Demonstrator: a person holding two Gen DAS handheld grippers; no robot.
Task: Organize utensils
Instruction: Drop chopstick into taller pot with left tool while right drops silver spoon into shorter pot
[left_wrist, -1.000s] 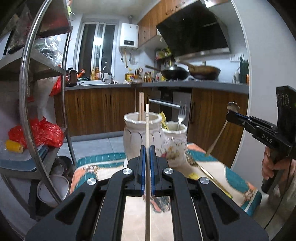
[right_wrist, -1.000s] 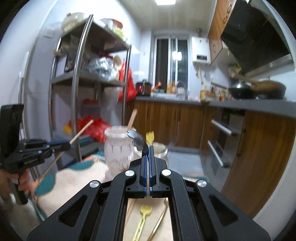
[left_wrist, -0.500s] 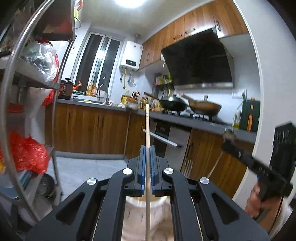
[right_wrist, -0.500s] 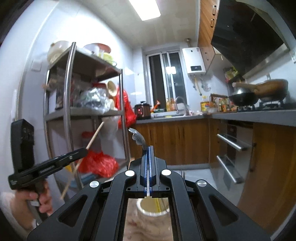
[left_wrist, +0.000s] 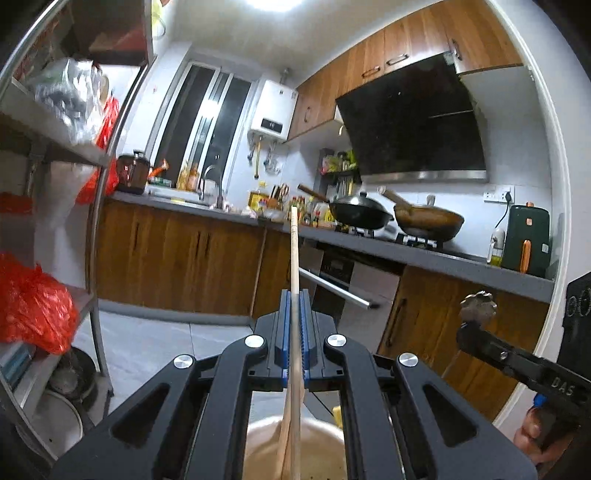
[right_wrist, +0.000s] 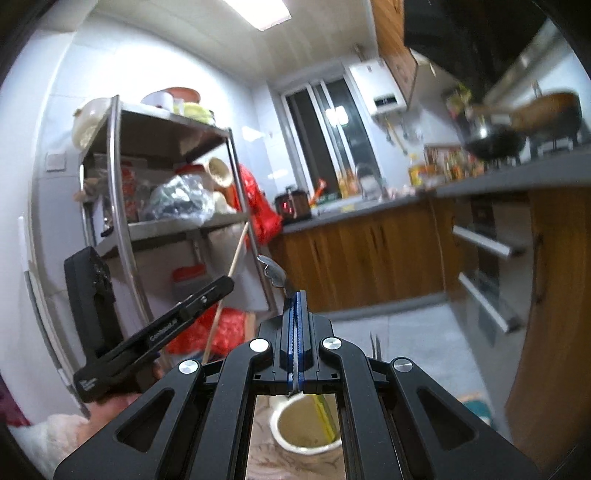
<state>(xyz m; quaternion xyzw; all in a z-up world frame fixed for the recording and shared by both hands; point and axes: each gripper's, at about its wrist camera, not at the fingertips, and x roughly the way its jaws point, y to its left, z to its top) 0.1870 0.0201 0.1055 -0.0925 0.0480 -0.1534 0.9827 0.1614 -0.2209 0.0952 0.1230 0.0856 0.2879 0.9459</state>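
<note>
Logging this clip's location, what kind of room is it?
A home kitchen: two woks on the stove under a black range hood, wooden cabinets, and a sink tap.

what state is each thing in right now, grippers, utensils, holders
left gripper: fingers shut on the chopstick
chopstick: held upright over the big holder
right gripper: fingers shut on the spoon
spoon: held, bowl end up, over the small holder
small holder: upright, a yellow utensil inside
</note>
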